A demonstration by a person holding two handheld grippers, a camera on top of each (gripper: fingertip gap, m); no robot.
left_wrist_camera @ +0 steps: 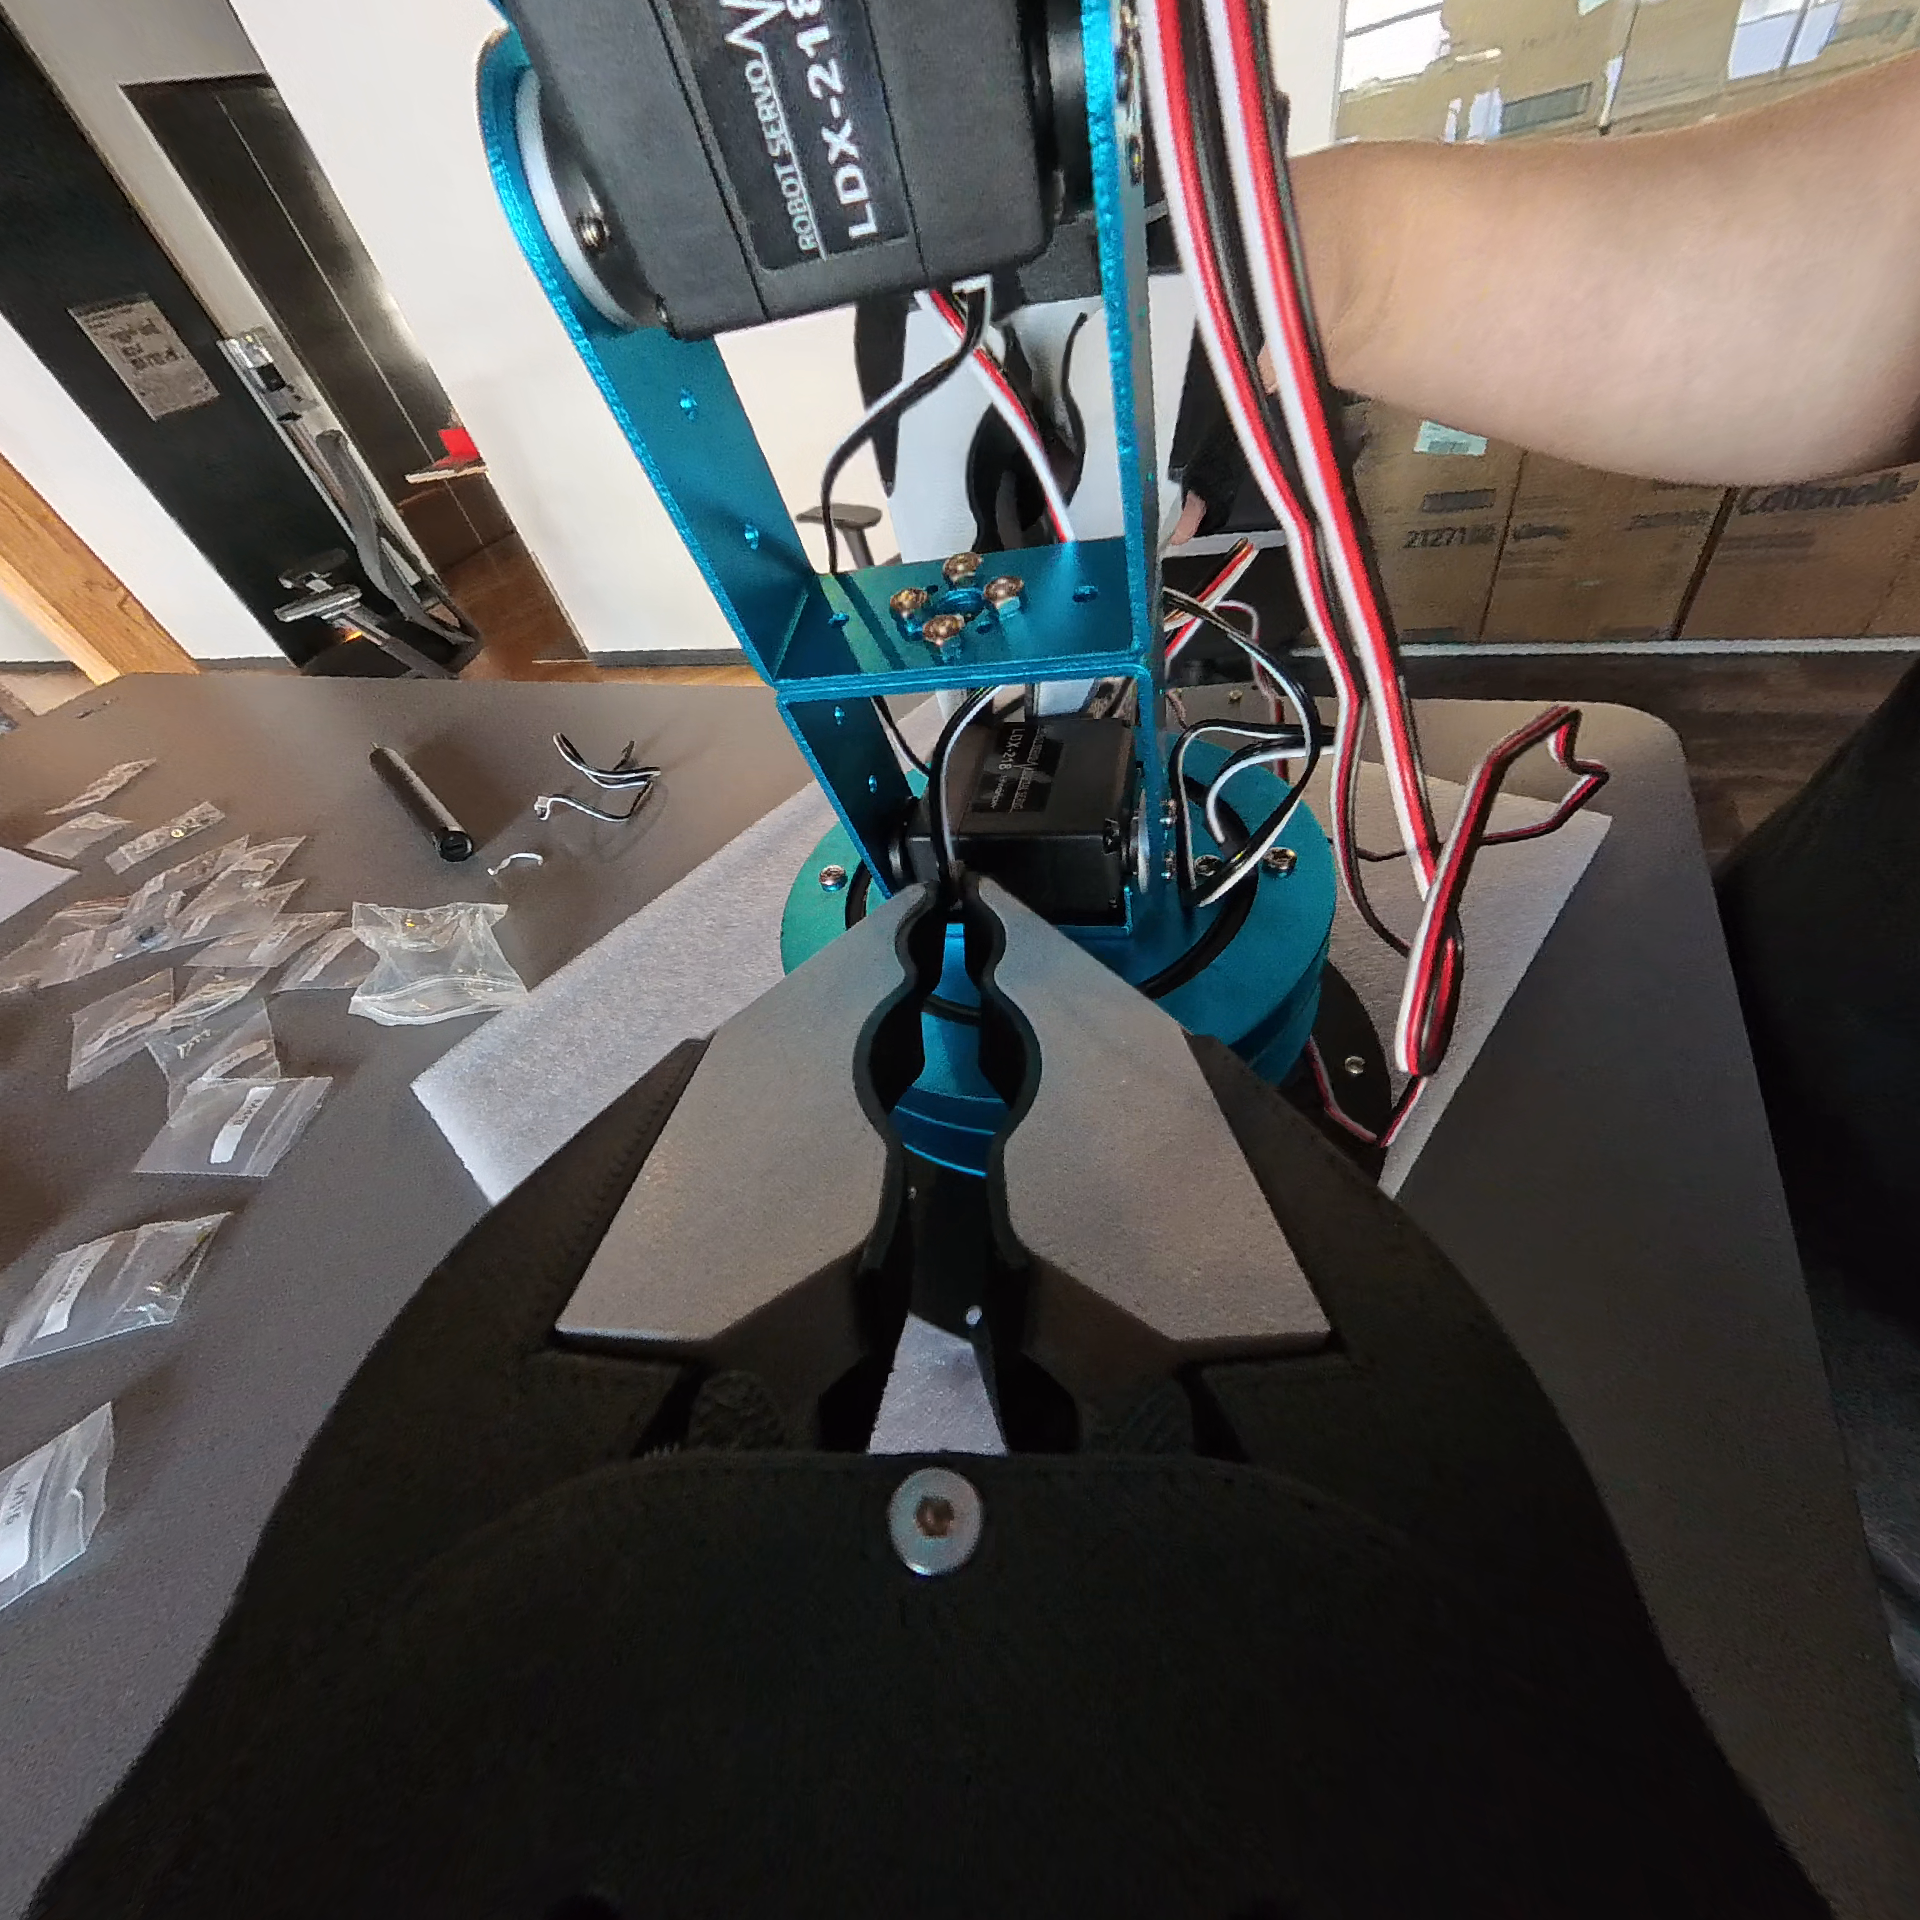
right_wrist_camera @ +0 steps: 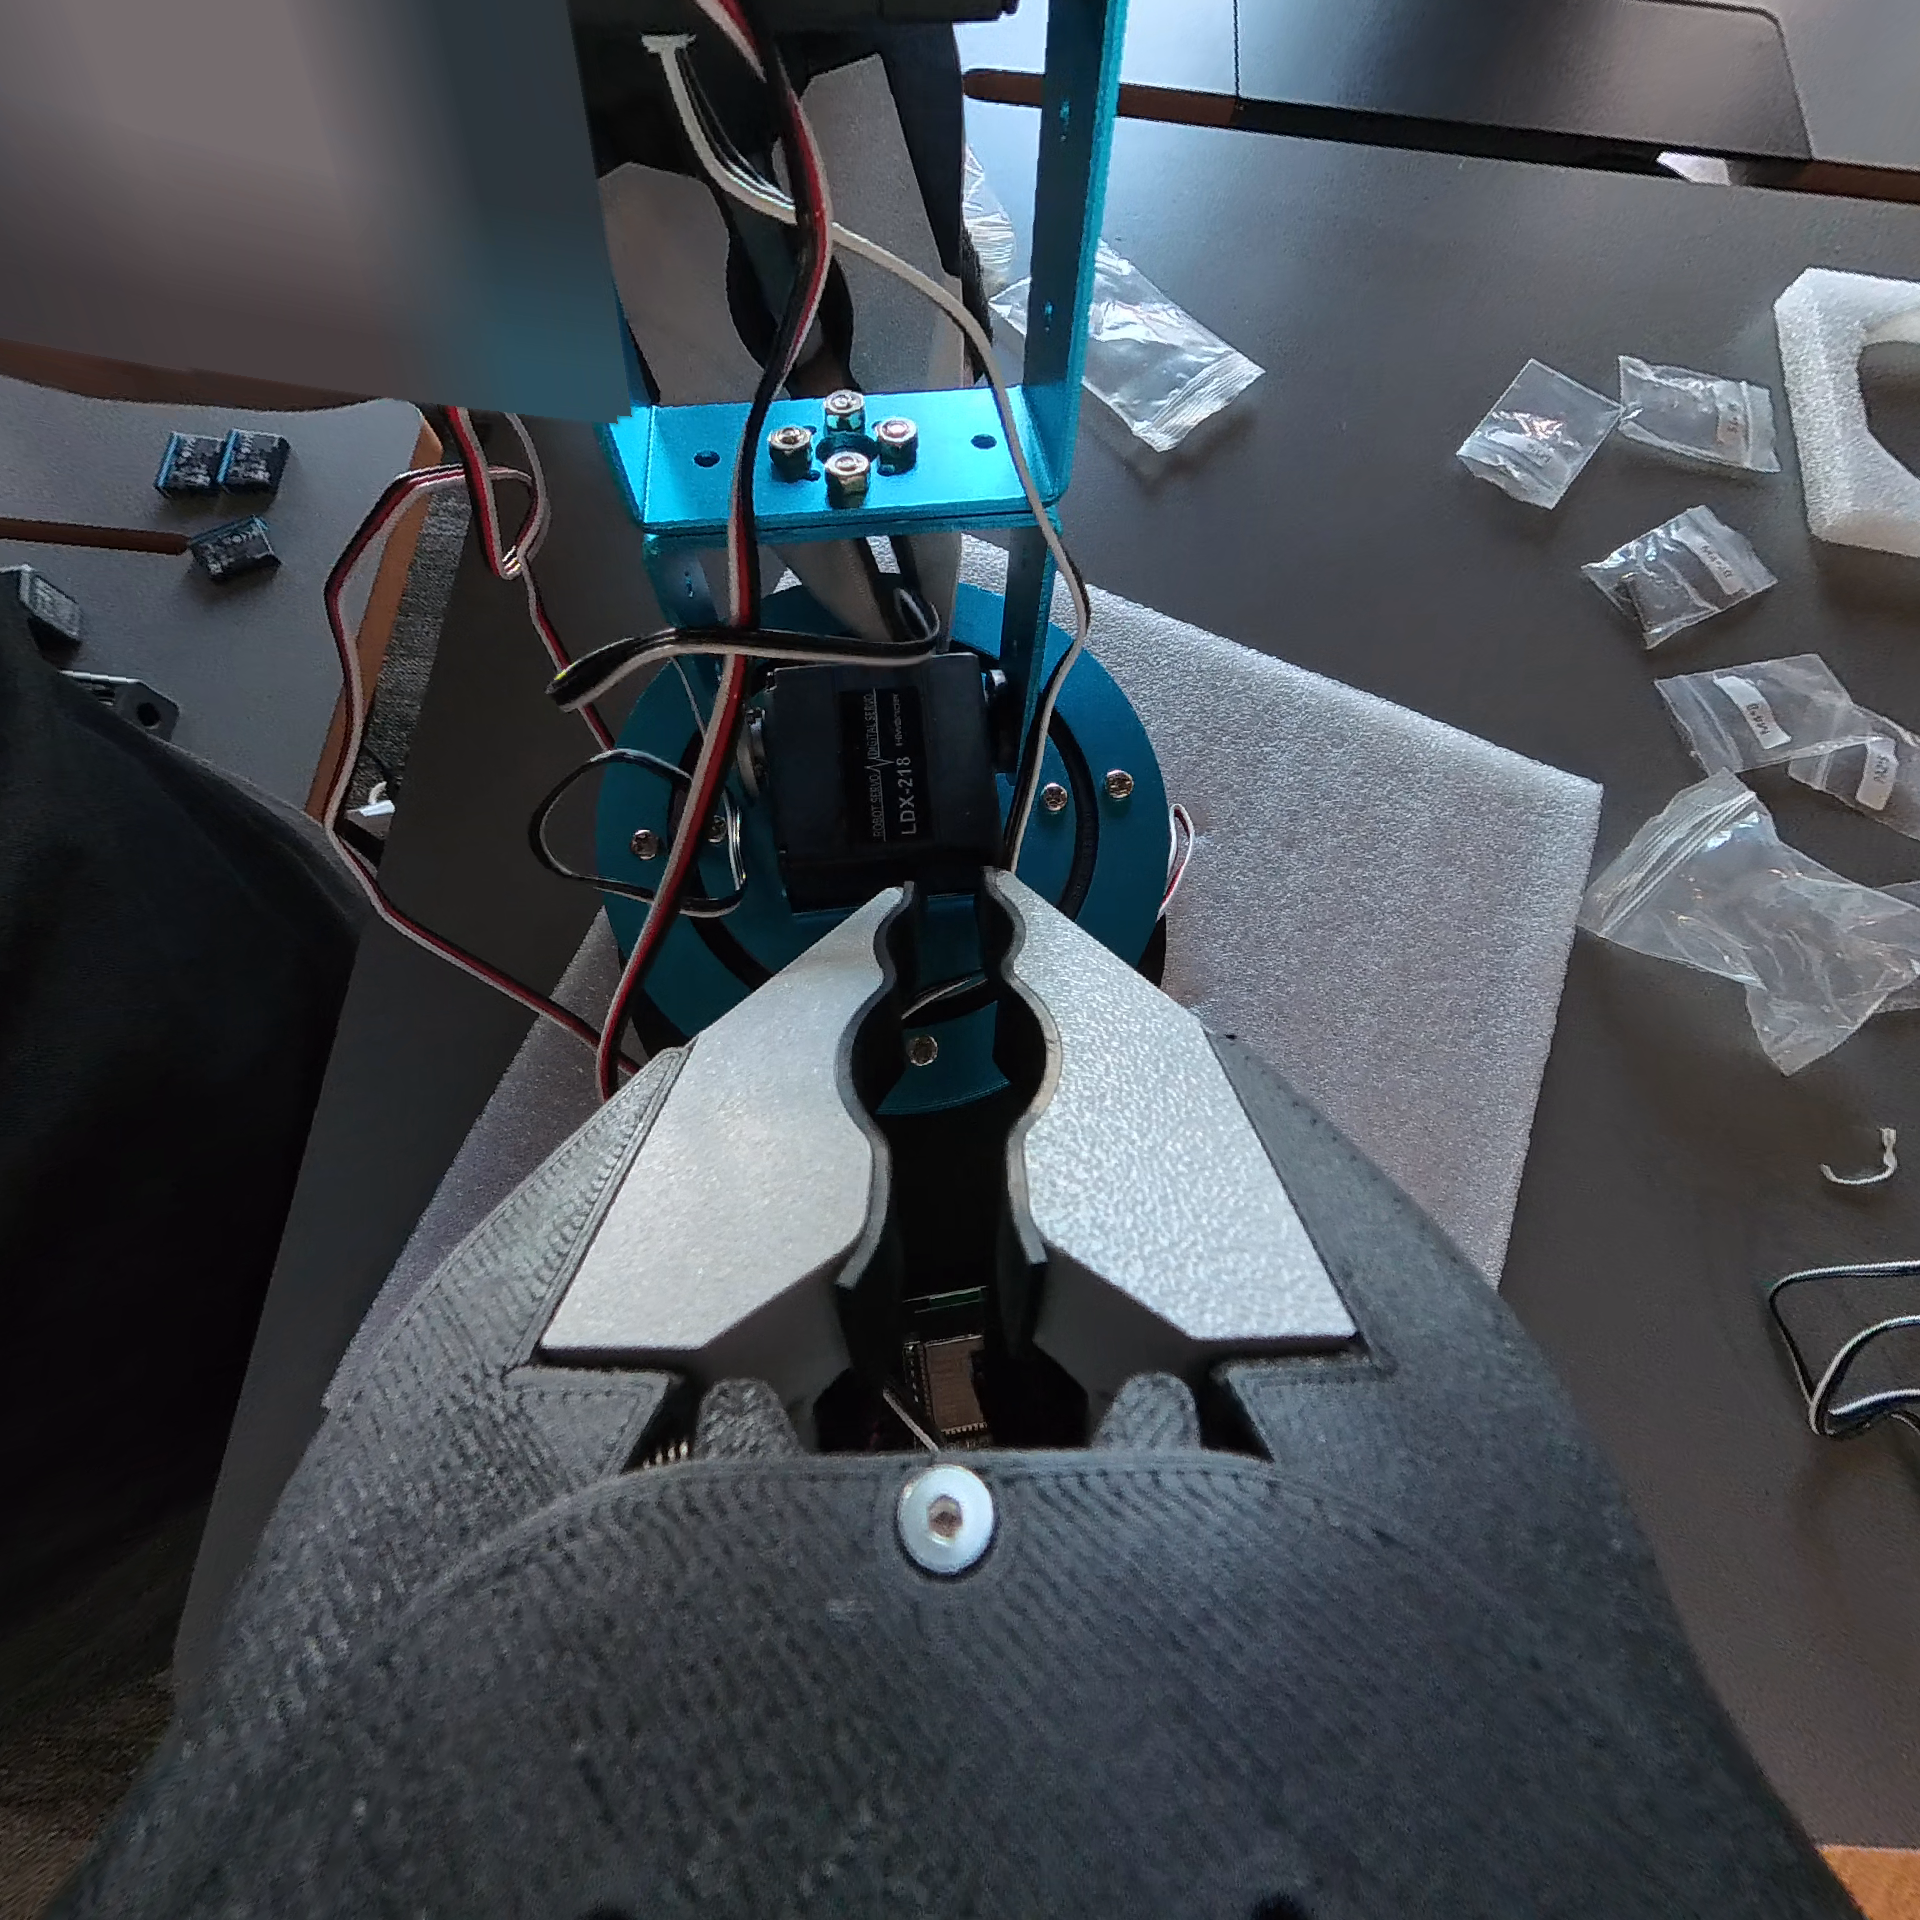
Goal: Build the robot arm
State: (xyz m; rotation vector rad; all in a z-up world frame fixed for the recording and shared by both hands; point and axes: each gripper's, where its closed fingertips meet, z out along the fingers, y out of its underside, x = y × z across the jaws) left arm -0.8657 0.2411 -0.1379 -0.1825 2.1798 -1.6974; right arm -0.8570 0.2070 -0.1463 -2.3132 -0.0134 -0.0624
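Observation:
A blue metal robot arm stands on a round blue base [left_wrist_camera: 1257,935] on a foam sheet. It has a black servo [left_wrist_camera: 1039,821] low down and a bracket [left_wrist_camera: 997,613] above. My left gripper [left_wrist_camera: 950,891] has its tips together on the black servo wire [left_wrist_camera: 831,488] beside the low servo. My right gripper [right_wrist_camera: 948,888] faces the same servo [right_wrist_camera: 883,769] from the other side. Its jaws stand a narrow gap apart at the servo's near edge, and I cannot tell whether they clamp anything. Red-white-black cables [left_wrist_camera: 1340,623] hang loose around the arm.
A person's forearm [left_wrist_camera: 1610,312] reaches in behind the arm. Several small plastic bags [left_wrist_camera: 436,961] [right_wrist_camera: 1766,935], a black rod [left_wrist_camera: 421,800] and wire ties [left_wrist_camera: 603,779] lie on the dark table. A white foam block [right_wrist_camera: 1849,416] and small blue modules [right_wrist_camera: 223,462] lie farther off. My right fingertips sit around 5 centimetres from my left ones.

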